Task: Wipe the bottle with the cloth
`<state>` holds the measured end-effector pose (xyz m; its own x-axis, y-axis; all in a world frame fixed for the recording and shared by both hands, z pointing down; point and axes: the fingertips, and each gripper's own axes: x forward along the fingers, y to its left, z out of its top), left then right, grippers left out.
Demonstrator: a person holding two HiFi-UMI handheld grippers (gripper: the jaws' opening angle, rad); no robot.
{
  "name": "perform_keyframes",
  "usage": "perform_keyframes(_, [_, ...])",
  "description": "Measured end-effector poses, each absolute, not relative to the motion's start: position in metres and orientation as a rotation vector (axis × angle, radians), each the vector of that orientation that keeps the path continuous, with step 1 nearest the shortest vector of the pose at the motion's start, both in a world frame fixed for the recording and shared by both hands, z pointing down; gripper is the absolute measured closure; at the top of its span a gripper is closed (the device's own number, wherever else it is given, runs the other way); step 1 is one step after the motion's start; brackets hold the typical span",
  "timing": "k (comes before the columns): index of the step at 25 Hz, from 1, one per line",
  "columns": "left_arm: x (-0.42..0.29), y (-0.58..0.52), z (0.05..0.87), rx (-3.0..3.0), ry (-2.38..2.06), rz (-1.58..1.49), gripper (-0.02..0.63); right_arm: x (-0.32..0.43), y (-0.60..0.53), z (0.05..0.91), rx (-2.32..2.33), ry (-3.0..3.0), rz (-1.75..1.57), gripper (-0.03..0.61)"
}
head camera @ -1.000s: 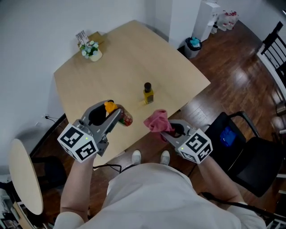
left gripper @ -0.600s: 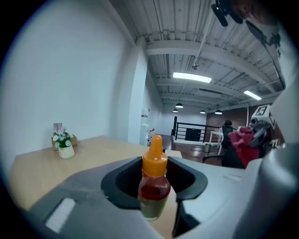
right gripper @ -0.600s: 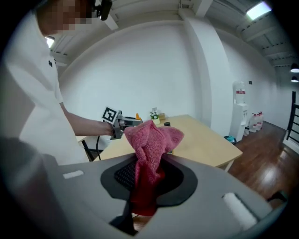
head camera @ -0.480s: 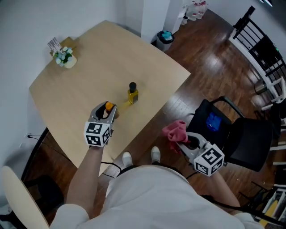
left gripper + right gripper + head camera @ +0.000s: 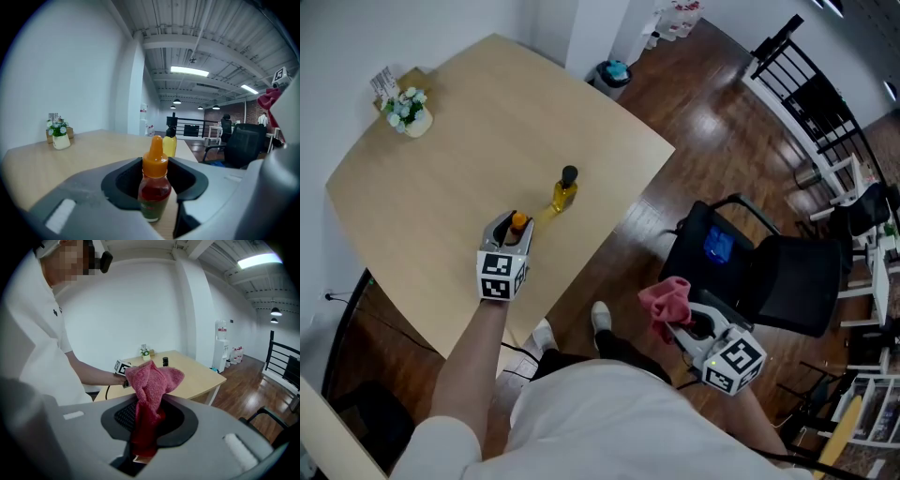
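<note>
Left gripper [image 5: 512, 228] jaws are opening on the bottle [image 5: 153, 192] standing on the table [image 5: 441, 187], right gripper [image 5: 680, 326] is pinching the cloth [image 5: 664, 300] well apart, so the loosening bottle is likely tipping once wiping starts.

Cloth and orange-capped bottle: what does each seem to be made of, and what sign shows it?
The cloth: pink terry-like fabric, matte; looped nubby pile, soft folds. The bottle: probably clear plastic, perhaps glass, glossy; red contents show through. Its cap: smooth orange plastic, likely.
</note>
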<state>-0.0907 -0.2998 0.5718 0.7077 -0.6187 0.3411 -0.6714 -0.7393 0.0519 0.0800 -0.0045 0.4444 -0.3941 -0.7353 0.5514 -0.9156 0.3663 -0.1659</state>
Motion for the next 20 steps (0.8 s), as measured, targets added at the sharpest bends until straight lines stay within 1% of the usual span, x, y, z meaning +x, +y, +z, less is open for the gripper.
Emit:
perform_keyframes(4, [-0.091, -0.296, 0.572, 2.775, -1.024, 0.424, 0.442, 0.069, 0.017, 0.447, 1.465, -2.222, 0.673, 0.492])
perform_keyframes(5, [-0.09, -0.295, 0.571, 2.78, -1.023, 0.416, 0.428, 0.067, 0.022, 0.447, 1.47, -2.22, 0.678, 0.492])
perform_keyframes(7, [-0.091, -0.293, 0.568, 2.784, -1.036, 0.405, 0.373, 0.063, 0.032, 0.448, 1.475, -2.222, 0.681, 0.492])
perform_keyframes(8, [-0.093, -0.291, 0.566, 2.787, -1.053, 0.403, 0.36, 0.062, 0.037, 0.449, 1.472, -2.227, 0.68, 0.492])
perform_keyframes(14, [-0.137, -0.23, 0.538, 2.798, -1.176, 0.394, 0.36, 0.056, 0.056, 0.442, 1.413, -2.324, 0.597, 0.492])
perform_keyframes(18, [-0.162, -0.132, 0.514, 2.79, -1.142, 0.369, 0.364, 0.055, 0.082, 0.427, 1.368, -2.422, 0.508, 0.492])
perform_keyframes(20, [-0.162, -0.072, 0.503, 2.773, -1.127, 0.345, 0.388, 0.062, 0.112, 0.422, 1.342, -2.47, 0.462, 0.492])
